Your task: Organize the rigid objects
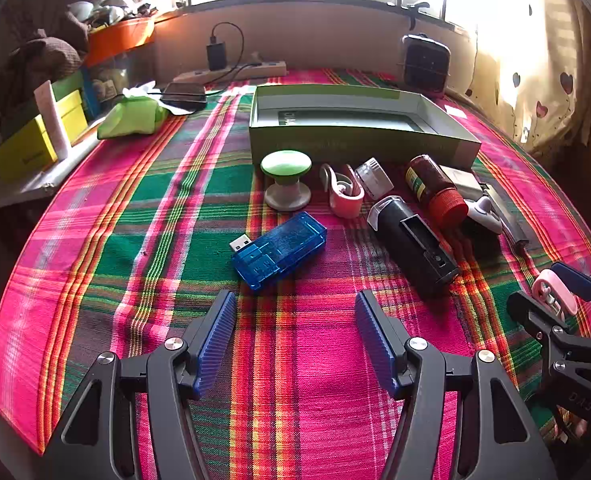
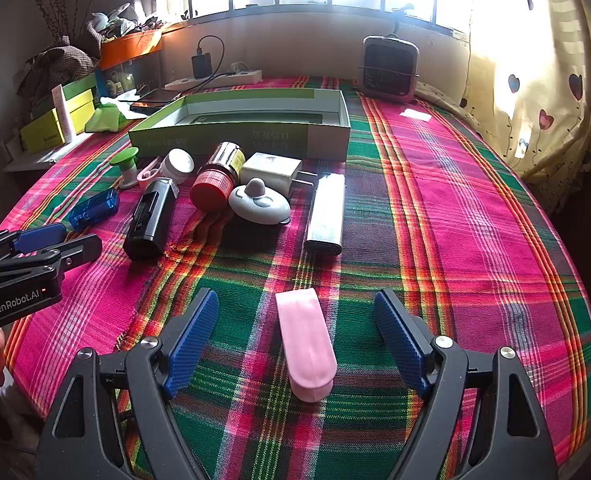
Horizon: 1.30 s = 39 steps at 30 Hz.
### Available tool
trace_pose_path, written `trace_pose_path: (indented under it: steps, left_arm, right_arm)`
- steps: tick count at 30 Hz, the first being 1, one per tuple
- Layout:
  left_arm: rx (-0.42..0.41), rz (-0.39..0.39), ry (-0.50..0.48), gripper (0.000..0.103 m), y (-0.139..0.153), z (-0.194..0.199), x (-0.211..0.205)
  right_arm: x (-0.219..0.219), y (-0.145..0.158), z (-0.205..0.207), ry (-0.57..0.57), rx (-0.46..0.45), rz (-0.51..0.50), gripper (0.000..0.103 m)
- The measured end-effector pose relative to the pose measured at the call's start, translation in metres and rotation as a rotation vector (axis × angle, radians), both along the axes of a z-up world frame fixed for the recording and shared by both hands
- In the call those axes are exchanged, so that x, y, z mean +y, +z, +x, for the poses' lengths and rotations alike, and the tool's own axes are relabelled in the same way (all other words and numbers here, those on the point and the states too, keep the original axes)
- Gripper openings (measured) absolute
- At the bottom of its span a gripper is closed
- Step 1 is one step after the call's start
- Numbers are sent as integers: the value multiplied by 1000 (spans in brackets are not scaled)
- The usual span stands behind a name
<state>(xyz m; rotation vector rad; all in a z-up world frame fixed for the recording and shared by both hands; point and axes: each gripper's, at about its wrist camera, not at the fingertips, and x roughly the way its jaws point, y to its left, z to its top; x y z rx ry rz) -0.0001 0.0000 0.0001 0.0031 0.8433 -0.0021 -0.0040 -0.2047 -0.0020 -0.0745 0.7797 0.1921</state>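
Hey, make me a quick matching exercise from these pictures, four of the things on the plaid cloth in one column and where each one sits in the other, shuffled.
Things:
1. pink clip
2. blue USB stick
3. silver lighter
4. green box

Places:
A. behind the row of small items
B. between the right gripper fingers
C. ahead of the left gripper
D. right end of the row

Pairs: 1-B, 2-C, 3-D, 4-A

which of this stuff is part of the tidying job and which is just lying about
Job: green box, blue usb stick, black case, red-capped bottle, pink clip, green knob.

Lying about: heater, power strip, phone, yellow boxes.
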Motion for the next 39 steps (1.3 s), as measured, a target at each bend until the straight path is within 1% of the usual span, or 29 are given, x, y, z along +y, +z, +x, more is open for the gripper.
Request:
trace_pose_path:
  steps: [24, 33, 36, 39]
  left_arm:
    - [-1, -1, -4, 61, 0, 0, 0]
    - [14, -4, -49, 61, 2, 1, 2]
    - [27, 1, -84, 61, 2, 2, 5]
    - [35, -25, -104, 61, 3, 3, 10]
  right_arm:
    - [0, 0, 0, 0, 0, 0, 80]
    - [-3, 2, -1, 17, 15, 5, 80]
    - [-11, 3, -7, 17, 18, 19, 80]
    - [-16, 3, -6, 8, 15, 39, 80]
